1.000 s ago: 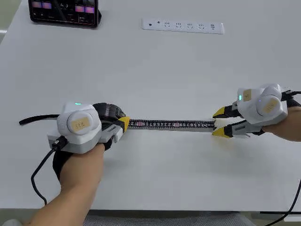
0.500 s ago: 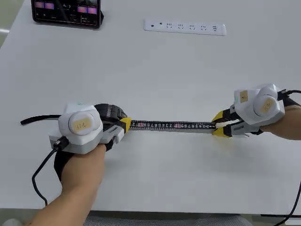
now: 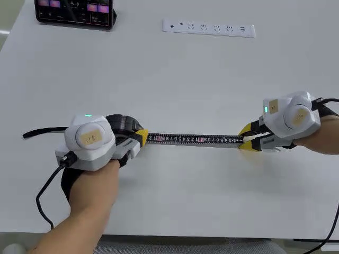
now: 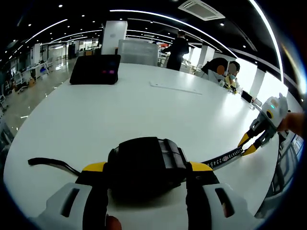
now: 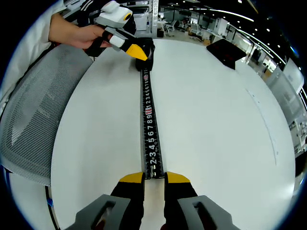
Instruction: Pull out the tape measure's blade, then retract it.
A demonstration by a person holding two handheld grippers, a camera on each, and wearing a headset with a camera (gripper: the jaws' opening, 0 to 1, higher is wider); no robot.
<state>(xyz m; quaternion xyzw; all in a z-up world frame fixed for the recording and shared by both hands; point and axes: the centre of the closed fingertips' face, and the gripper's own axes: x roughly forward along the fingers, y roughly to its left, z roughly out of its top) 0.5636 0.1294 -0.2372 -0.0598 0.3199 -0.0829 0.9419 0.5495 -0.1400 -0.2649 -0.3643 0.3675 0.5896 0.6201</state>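
A black tape measure case (image 3: 123,126) rests on the white table (image 3: 175,79), and my left gripper (image 3: 133,144) is shut on it. In the left gripper view the case (image 4: 146,163) sits between the yellow-tipped jaws. The dark blade (image 3: 193,139) is pulled out to the right, lying flat along the table. My right gripper (image 3: 247,138) is shut on the blade's end. In the right gripper view the blade (image 5: 149,124) runs from my right gripper (image 5: 154,178) up to the case (image 5: 146,53), which the left gripper (image 5: 125,44) holds.
A black strap (image 3: 42,132) trails left from the case. A dark tablet (image 3: 74,11) stands at the far left edge and a white power strip (image 3: 208,28) lies at the far middle. A grey mesh chair (image 5: 33,110) is beside the table's near edge.
The right gripper's jaws have drawn slightly closer on the blade's end. Blade length and left gripper look the same; the head camera shifted a little.
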